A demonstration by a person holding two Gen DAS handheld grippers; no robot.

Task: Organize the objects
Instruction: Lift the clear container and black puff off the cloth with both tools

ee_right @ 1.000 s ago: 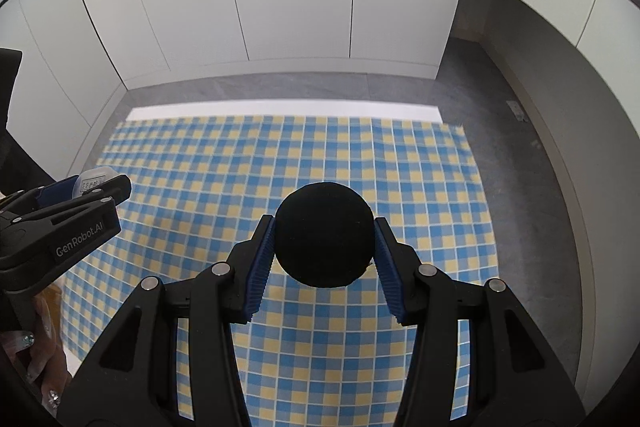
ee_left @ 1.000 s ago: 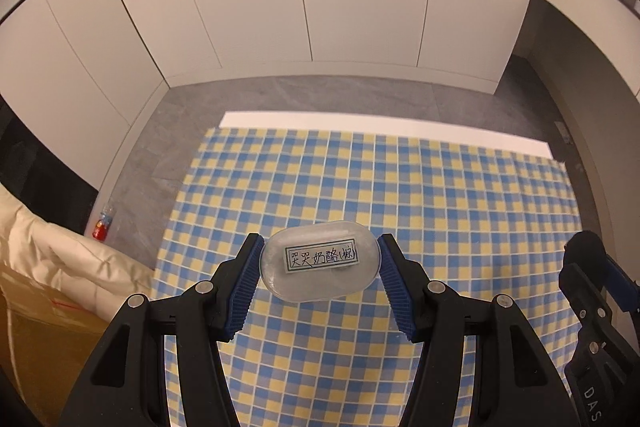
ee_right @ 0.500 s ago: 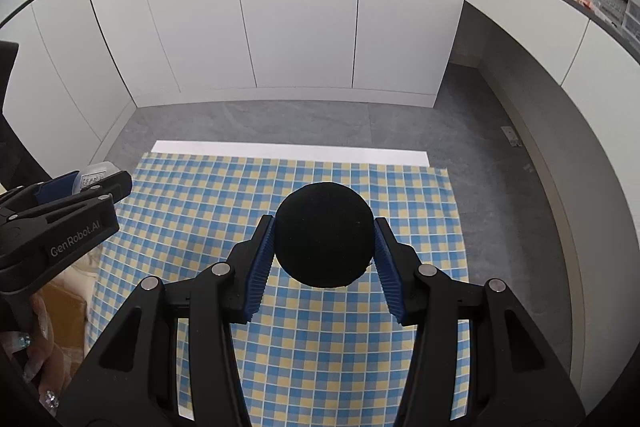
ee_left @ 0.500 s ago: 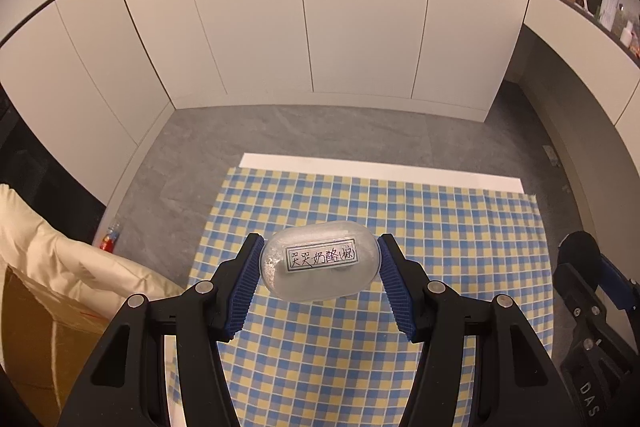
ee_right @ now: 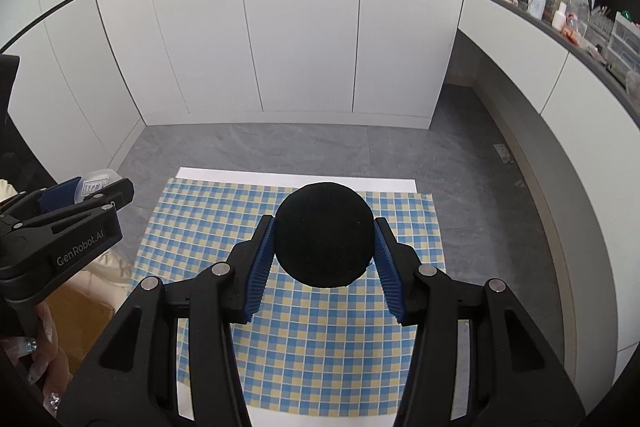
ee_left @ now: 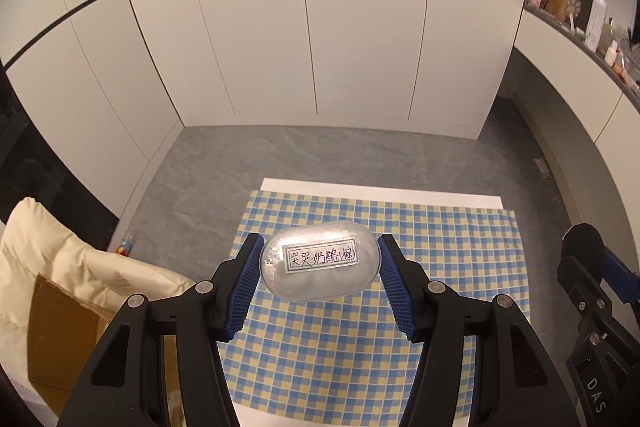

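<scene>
Elevation is the change to note: against the views from a second ago, both grippers now sit much higher above the checked cloth [ee_left: 360,367], which looks smaller and reveals more grey floor [ee_left: 224,179] and white cabinet doors [ee_left: 304,27] behind it. The left gripper [ee_left: 319,261] is pinching a clear oval container [ee_left: 318,263] with a handwritten label [ee_left: 323,257], blue pads [ee_left: 247,283] pressed against its two ends. The right gripper [ee_right: 323,239] is clamped on a black round object [ee_right: 324,235], pads against both sides; neither grip has shifted during the lift. Both objects hang in the air, well clear of the cloth, which shows nothing else on it. Judgement: pickup is complete and the carry phase is under way; no destination bin or shelf is identifiable in either view, though a cardboard box [ee_left: 60,339] with cream fabric [ee_left: 48,251] sits left of the cloth.
</scene>
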